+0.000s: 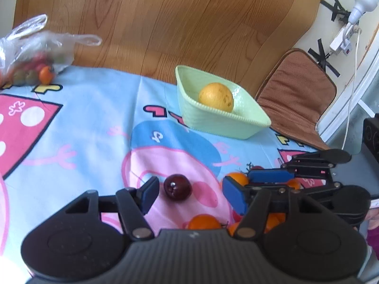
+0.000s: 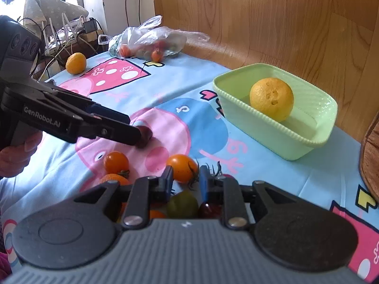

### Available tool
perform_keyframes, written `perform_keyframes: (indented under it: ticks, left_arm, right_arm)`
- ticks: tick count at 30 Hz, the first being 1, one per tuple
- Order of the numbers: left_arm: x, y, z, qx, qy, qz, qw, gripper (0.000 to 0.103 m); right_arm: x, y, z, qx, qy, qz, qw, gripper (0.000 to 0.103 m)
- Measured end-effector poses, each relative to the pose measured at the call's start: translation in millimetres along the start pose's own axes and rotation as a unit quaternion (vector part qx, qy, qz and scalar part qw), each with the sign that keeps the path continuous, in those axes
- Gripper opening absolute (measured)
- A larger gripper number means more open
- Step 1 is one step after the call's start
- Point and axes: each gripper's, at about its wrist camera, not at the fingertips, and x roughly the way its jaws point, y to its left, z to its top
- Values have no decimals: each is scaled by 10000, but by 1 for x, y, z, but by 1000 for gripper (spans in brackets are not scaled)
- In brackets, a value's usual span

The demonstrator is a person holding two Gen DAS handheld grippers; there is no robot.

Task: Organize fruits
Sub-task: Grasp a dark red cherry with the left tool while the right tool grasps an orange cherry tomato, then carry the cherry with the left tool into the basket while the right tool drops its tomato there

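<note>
Cartoon tablecloth [image 2: 165, 90] bears green basket [image 2: 260, 132], plastic bag [image 2: 154, 40], scattered tomatoes [image 2: 116, 162].

Each black tool [image 1: 189, 189] has blue pads, silver screws, a ribbed grey base and white "GenRobot.AI" lettering.

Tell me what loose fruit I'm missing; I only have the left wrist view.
Observer: A lone orange sits at the cloth's far edge, left of the plastic bag and apart from it.
Operator: Is anything hidden beneath the right gripper?
Observer: Yes, a green tomato lies on the cloth just below its fingers, close to the camera.
</note>
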Motion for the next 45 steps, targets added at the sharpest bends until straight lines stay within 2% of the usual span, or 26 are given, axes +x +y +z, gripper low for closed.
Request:
perform_keyframes:
  ticks: [7, 10, 12, 13, 15, 16, 21, 26, 29, 33, 38, 45]
  left_arm:
    - [10, 2, -7, 45, 33, 131, 9999, 54]
    - [9, 3, -5, 16, 27, 170, 9999, 53]
    - [9, 3, -4, 30, -1, 193, 9998, 47]
    - [10, 3, -4, 25, 4, 184, 9998, 41]
    - [12, 4, -5, 20, -24, 219, 9998, 33]
    - [12, 3, -6, 55, -36, 234, 9997, 30]
    - [6, 0, 1, 15, -103, 89, 9999, 30]
    - [4, -13, 35, -51, -392, -221, 9990, 30]
    - [14, -29, 58, 95, -520, -320, 9981, 30]
    - [43, -41, 85, 69, -474, -369, 9982, 30]
    - [84, -44, 99, -3, -312, -192, 9993, 30]
    - [103, -35, 101, 10, -207, 149, 9997, 34]
  right_arm:
    - [17, 0, 2, -42, 101, -17, 9999, 28]
    - [18, 1, 3, -128, 65, -43, 9999, 33]
    - [19, 0, 4, -160, 23, -45, 9999, 39]
    - [20, 0, 5, -149, 12, -21, 9999, 40]
    - [24, -1, 5, -94, -12, 49, 9999, 39]
    - [25, -2, 5, -79, -30, 62, 9999, 34]
    - [14, 2, 7, -99, -224, 63, 9997, 33]
    - [-2, -5, 18, -79, -559, -106, 9983, 33]
    - [-11, -22, 30, 50, -768, -362, 9964, 33]
    - [-19, -60, 41, 452, -908, -758, 9920, 33]
    - [-11, -95, 40, 826, -881, -1038, 9872, 33]
    - [11, -107, 39, 953, -845, -861, 9881, 34]
